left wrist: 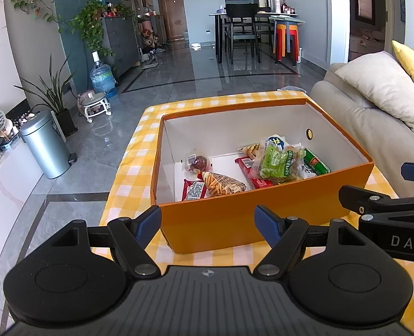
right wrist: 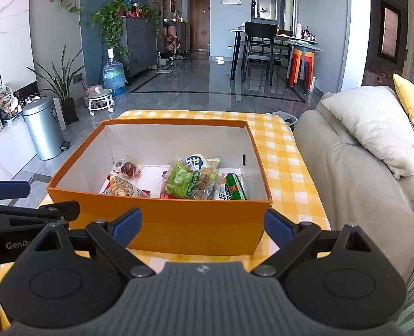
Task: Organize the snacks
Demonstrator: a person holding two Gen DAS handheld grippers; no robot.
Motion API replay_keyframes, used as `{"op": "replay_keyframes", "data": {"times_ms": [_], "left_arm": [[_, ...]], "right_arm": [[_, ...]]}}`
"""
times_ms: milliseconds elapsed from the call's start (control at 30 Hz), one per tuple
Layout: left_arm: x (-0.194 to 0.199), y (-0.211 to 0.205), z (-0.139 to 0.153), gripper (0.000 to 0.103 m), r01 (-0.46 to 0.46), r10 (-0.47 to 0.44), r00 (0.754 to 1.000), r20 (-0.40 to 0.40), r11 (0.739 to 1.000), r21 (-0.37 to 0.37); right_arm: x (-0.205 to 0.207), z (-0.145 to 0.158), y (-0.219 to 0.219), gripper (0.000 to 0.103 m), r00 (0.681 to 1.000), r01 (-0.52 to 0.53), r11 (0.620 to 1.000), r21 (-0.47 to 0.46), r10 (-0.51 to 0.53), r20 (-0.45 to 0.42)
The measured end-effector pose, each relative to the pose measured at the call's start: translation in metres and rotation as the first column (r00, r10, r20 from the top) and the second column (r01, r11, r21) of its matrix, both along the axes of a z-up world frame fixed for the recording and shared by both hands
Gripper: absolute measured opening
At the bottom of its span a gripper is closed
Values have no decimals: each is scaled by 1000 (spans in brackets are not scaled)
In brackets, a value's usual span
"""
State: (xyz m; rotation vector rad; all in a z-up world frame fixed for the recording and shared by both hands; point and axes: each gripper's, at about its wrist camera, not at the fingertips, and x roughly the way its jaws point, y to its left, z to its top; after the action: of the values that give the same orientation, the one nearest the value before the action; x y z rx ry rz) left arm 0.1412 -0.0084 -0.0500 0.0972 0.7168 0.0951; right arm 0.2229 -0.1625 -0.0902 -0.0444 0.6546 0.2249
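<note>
Both tongs, left and right, are hanging wide open and empty before the box on the desk. The snacks are lying inside it, apparently already gathered.

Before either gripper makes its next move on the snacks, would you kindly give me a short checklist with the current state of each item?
1. Left gripper open and holding nothing: ok.
2. Right gripper open and holding nothing: ok.
3. Orange box open on top, no lid in the way: ok.
4. Snacks inside the box, such as the green raisin bag and the green stick packet: ok.
5. No snacks left outside on the checked cloth: cannot tell, since the box and grippers hide the near part.
6. Grippers apart from each other: ok, side by side in front of the box, not touching.
</note>
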Motion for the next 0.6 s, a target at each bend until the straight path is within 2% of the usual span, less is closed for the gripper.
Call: {"op": "replay_keyframes", "data": {"times_ms": [600], "left_arm": [[-2,-1,-1,88,-8,8,1000,-2,1000,-2]], "right_arm": [[2,-4,-1,91,1000,6,1000,4,-6,-15]]}}
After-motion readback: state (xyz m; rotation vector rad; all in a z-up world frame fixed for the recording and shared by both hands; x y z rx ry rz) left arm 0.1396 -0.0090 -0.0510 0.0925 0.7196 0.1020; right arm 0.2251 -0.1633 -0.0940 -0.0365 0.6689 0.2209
